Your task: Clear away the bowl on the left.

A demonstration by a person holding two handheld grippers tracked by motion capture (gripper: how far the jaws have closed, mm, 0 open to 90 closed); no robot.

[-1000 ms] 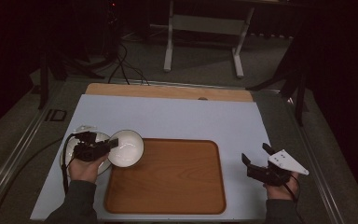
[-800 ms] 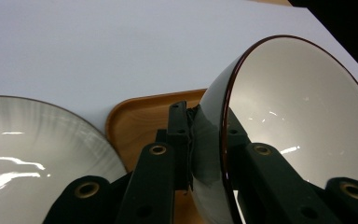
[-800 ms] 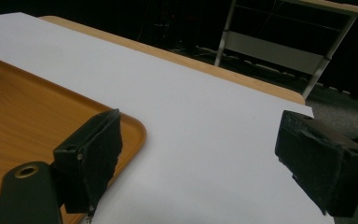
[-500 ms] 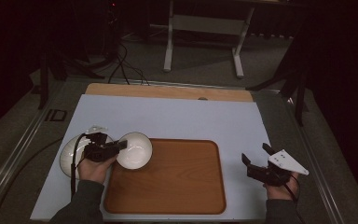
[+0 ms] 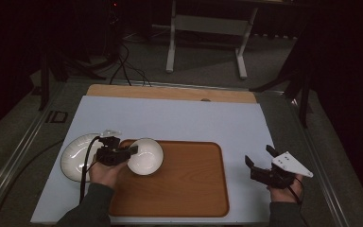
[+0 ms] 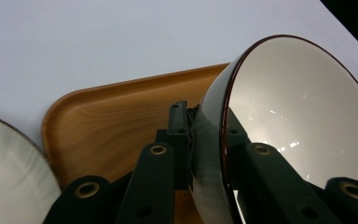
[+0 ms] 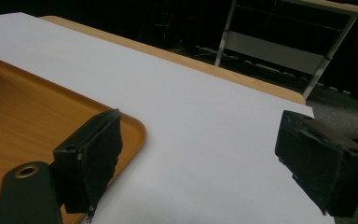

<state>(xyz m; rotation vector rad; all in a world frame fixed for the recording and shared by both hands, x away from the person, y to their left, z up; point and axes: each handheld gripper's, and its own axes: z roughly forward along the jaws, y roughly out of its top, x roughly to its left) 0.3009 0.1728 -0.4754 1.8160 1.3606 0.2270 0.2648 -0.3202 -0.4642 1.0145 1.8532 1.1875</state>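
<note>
The white-glazed, dark-rimmed round bowl [image 5: 145, 156] hangs over the near-left corner of the orange-brown wooden tray [image 5: 189, 189], clamped by its rim wall in the jaws of the left gripper [image 5: 123, 152], which stands just left of it. In the left gripper view one jaw sits inside the bowl [image 6: 298, 116], one outside. A white round plate [image 5: 78, 162] lies left on the pale blue worktop [image 5: 179, 120]. The right gripper [image 5: 261, 165] hovers well right, jaws apart and empty. No readable writing.
</note>
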